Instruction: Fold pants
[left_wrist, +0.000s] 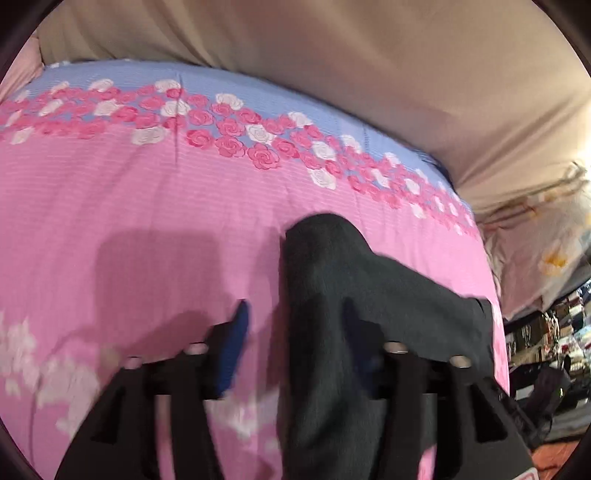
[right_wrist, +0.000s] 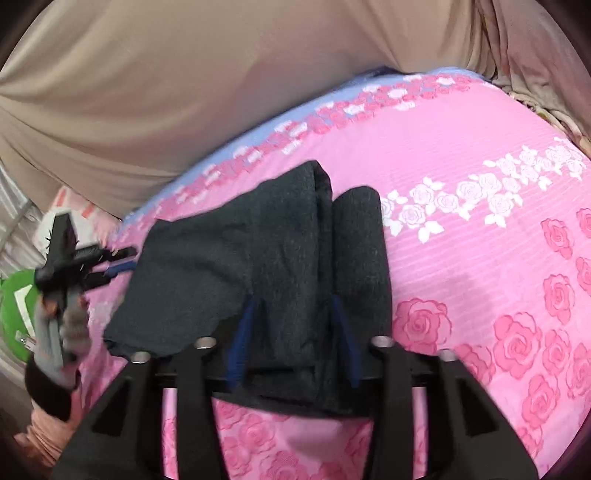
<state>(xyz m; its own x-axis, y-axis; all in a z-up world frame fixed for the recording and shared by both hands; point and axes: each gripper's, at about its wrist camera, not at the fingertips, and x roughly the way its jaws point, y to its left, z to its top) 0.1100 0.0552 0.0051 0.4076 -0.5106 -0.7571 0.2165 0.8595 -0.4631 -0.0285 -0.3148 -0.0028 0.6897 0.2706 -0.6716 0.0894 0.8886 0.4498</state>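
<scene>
The dark grey pants (right_wrist: 258, 258) lay folded on the pink rose-print bedspread (right_wrist: 461, 258). Above them, the right gripper (right_wrist: 295, 332) and left gripper (left_wrist: 295, 328) both hung spread wide, holding nothing.

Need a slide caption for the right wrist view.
Right gripper open over folded dark pants on pink rose bedspread; left gripper at far edge.

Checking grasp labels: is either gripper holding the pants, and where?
Neither: left gripper and right gripper are open over the dark pants.
</scene>
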